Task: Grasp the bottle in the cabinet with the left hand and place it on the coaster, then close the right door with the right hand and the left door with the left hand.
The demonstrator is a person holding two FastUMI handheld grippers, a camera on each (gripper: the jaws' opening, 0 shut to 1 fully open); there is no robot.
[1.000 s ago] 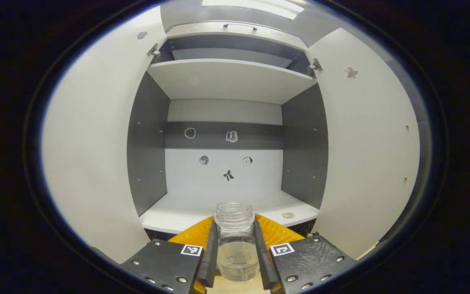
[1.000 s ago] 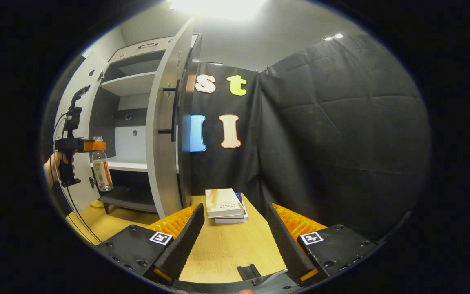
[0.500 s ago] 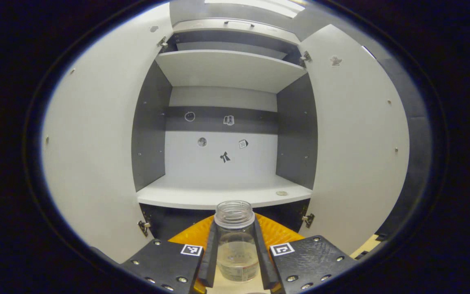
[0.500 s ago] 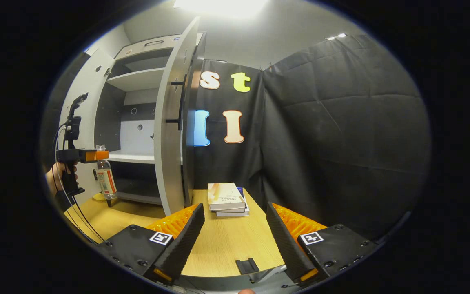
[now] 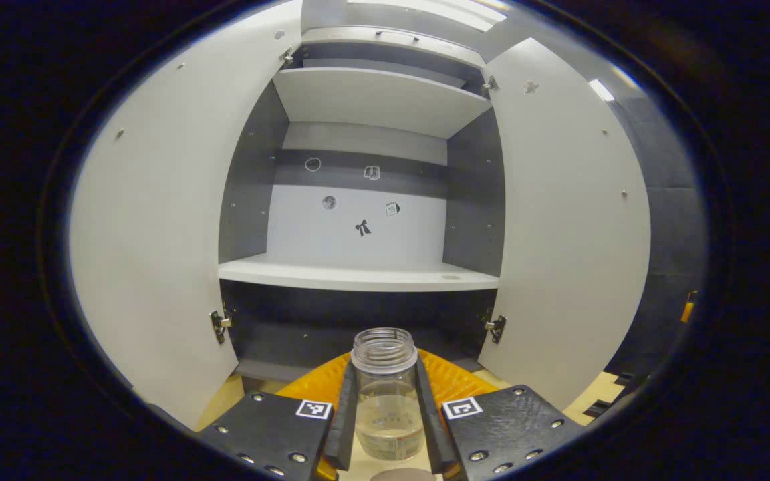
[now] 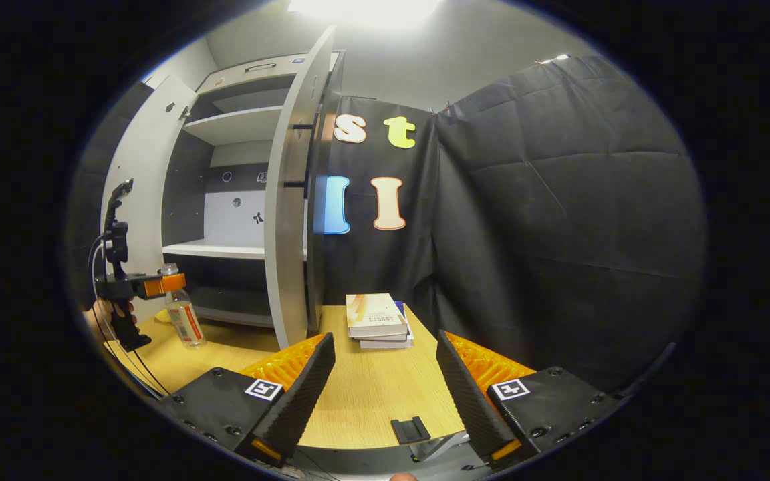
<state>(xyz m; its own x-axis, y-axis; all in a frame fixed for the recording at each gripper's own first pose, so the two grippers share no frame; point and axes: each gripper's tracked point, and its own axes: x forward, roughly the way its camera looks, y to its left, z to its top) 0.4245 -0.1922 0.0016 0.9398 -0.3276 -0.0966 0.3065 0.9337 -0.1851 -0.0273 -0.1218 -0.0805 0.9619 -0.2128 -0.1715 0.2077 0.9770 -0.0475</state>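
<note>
Left gripper view first: my left gripper (image 5: 385,417) is clamped on the bottle (image 5: 385,394), both dark fingers pressing its clear sides just below the open, capless neck, a little liquid low in the body. It hangs in front of the cabinet (image 5: 358,200), outside the shelves. Both doors stand wide, left door (image 5: 151,220) and right door (image 5: 565,220), with a white shelf (image 5: 358,275) between them and small stickers on the back panel, too small to read. A dark round edge peeks in at the very bottom, below the bottle; I cannot tell what it is. Over in the right gripper view, I see that same left gripper (image 6: 158,286) far off with a hand (image 6: 107,314) on its grip, and the bottle (image 6: 184,319) tilted, low over the wooden table (image 6: 365,394); its orange-and-white label is unreadable from here, and I cannot tell whether its base touches the table. My right gripper (image 6: 385,381) is spread wide, nothing between the fingers. A stack of books (image 6: 378,321) lies on the table ahead, cover print too blurred to make out, and a small black clip (image 6: 410,429) sits at the table's near edge.
</note>
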